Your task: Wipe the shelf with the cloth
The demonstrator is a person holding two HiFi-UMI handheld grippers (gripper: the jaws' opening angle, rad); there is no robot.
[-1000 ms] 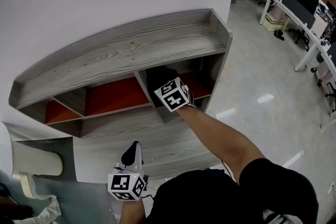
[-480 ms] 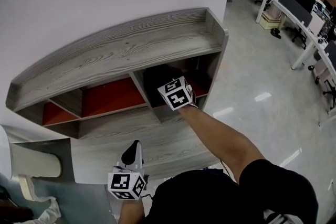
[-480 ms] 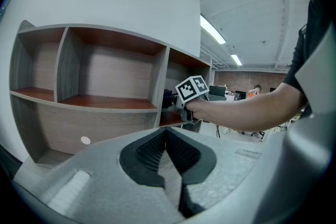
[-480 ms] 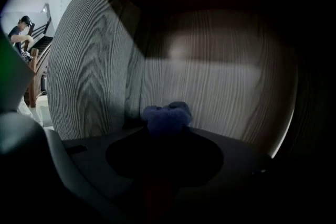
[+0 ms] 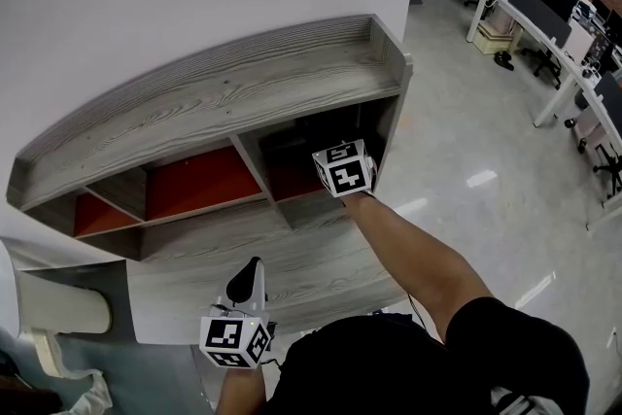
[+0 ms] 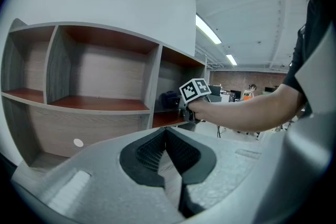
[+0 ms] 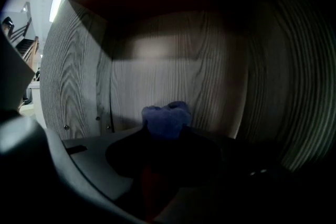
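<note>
There is one shelf [image 5: 224, 92], and three red-floored compartments [image 5: 199, 182] show in its row. Two grippers are in view, the left gripper [image 6: 165, 131] and the right gripper [image 7: 168, 139]. There is one blue cloth [image 7: 167, 119].

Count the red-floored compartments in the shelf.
3: the left compartment, the middle compartment and the right compartment, where the right tongs grip the blue cloth. Others may lie out of sight.

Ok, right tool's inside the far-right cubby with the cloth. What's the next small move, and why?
Probably sweep the blue cloth sideways along the compartment floor: the right tool grips it deep in the shelf, facing the back panel, and contact with any surface can't be confirmed.
</note>
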